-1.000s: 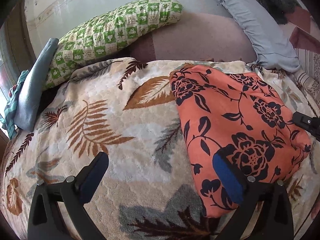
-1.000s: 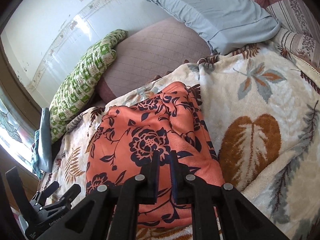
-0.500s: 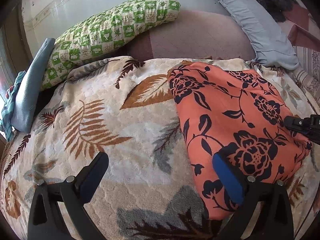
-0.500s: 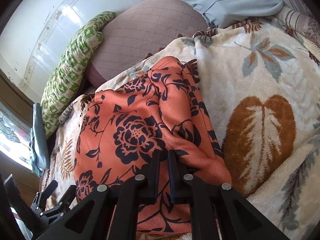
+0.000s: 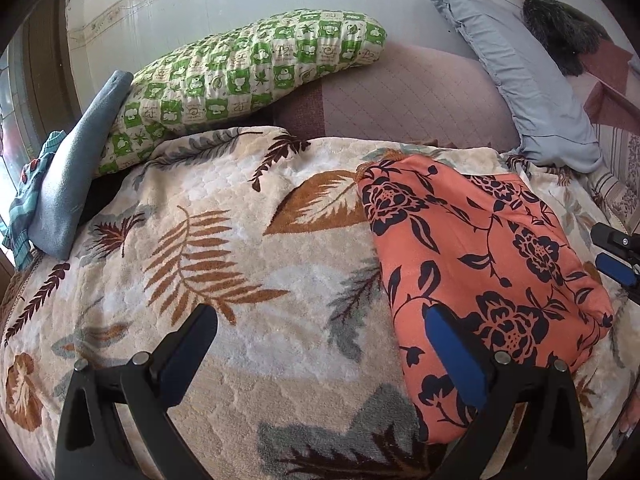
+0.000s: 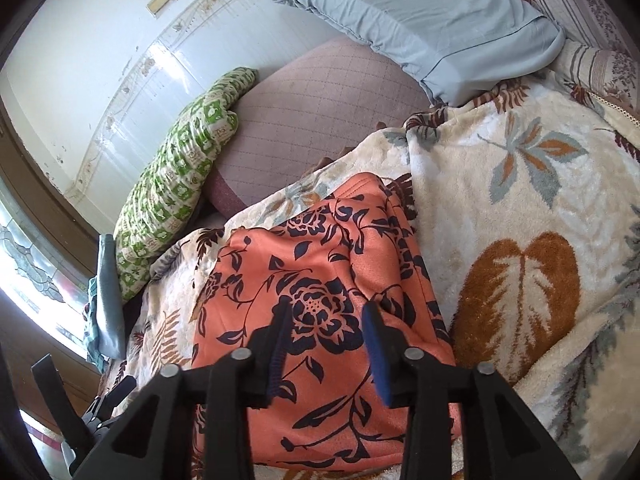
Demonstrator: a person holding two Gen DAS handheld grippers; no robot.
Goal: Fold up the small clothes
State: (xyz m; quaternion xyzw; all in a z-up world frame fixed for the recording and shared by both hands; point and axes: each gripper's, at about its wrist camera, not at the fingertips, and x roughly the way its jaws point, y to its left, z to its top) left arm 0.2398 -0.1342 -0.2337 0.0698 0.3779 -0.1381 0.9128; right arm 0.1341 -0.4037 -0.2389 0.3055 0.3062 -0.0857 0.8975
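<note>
Where the left wrist view begins at nine o'clock, a folded blue cloth (image 5: pixel 76 172) is seen propped against a green checked pillow (image 5: pixel 240 76), both at the far edge of the leaf-patterned blanket (image 5: pixel 224 248) that covers the bed. The left gripper (image 5: pixel 320 336) is held above the blanket with its jaws spread wide and nothing between them; its right-hand pad lies over the near left edge of the orange floral garment (image 5: pixel 480 264). The garment is laid folded on the blanket at about three o'clock in this view. Beyond it, at one o'clock, a grey-blue pillow (image 5: pixel 524 80) is set against a mauve quilted cushion (image 5: pixel 408 100). In the right wrist view, the right gripper (image 6: pixel 328 344) is held over the near part of the garment (image 6: pixel 320 264) with its jaws parted and no cloth pinched.
</note>
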